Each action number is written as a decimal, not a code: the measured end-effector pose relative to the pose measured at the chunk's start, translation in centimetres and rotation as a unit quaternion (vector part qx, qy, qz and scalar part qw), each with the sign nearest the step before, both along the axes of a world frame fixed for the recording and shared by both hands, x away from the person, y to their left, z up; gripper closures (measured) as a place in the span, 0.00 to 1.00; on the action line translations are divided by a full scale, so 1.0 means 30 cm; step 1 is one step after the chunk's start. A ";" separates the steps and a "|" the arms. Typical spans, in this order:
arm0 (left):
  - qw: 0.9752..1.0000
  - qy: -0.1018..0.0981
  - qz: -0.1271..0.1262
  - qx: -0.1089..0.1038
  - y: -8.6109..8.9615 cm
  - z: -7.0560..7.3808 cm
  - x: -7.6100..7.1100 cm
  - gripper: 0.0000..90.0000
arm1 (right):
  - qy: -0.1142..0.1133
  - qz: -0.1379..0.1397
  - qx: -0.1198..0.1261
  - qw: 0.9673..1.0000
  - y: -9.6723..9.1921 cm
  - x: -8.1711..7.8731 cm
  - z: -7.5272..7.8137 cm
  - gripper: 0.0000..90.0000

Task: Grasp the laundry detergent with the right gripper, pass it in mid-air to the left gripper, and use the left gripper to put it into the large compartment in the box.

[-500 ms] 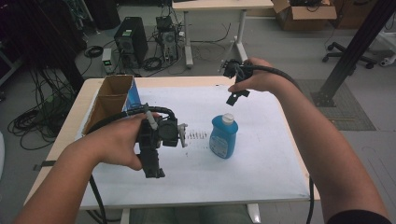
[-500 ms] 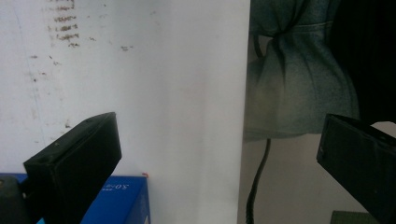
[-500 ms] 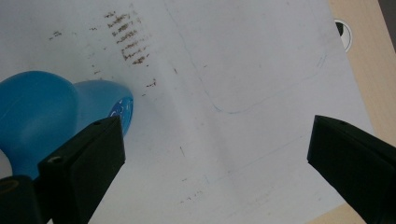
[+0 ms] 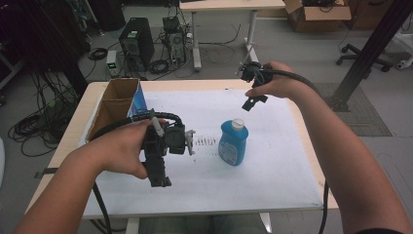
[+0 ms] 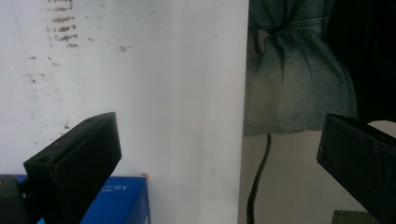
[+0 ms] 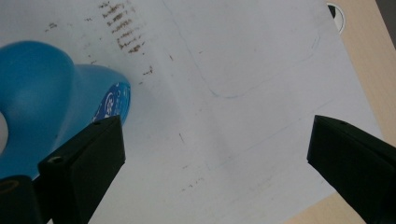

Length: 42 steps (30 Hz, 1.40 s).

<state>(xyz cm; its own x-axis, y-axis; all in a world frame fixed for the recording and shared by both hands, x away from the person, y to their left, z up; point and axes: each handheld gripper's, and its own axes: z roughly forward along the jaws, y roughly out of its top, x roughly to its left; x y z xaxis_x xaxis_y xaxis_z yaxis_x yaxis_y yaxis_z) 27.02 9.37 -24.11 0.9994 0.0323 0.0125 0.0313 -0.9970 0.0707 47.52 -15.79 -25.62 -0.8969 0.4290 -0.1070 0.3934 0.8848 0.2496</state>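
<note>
Grippers — left gripper [image 4: 158, 183], right gripper [image 4: 249, 103] — both gape empty above the blue bottle [image 4: 233, 142].

high: above, forward-down | claw cams: close, downward | shared: white sheet [image 4: 272, 165]
</note>
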 end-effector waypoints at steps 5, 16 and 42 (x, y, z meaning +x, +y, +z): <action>1.000 0.002 -0.005 0.008 0.009 -0.013 0.000 0.00 | -0.002 -0.007 0.009 1.000 -0.054 -0.033 -0.011 0.05; 1.000 0.000 -0.007 0.006 0.011 -0.017 0.000 0.00 | -0.008 -0.016 0.024 1.000 -0.139 -0.099 -0.011 0.05; 1.000 -0.005 -0.012 0.012 0.008 -0.029 -0.014 0.00 | -0.018 0.009 0.085 0.996 -0.176 -0.342 -0.130 0.05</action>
<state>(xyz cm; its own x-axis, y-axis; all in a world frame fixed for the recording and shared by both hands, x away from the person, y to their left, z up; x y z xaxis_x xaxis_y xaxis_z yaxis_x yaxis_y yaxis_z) 26.61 9.59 -24.98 0.9997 0.0087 0.0235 0.0076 -0.9989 0.0470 37.25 -21.05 -29.51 -0.9011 0.4285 -0.0670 0.3666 0.8350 0.4103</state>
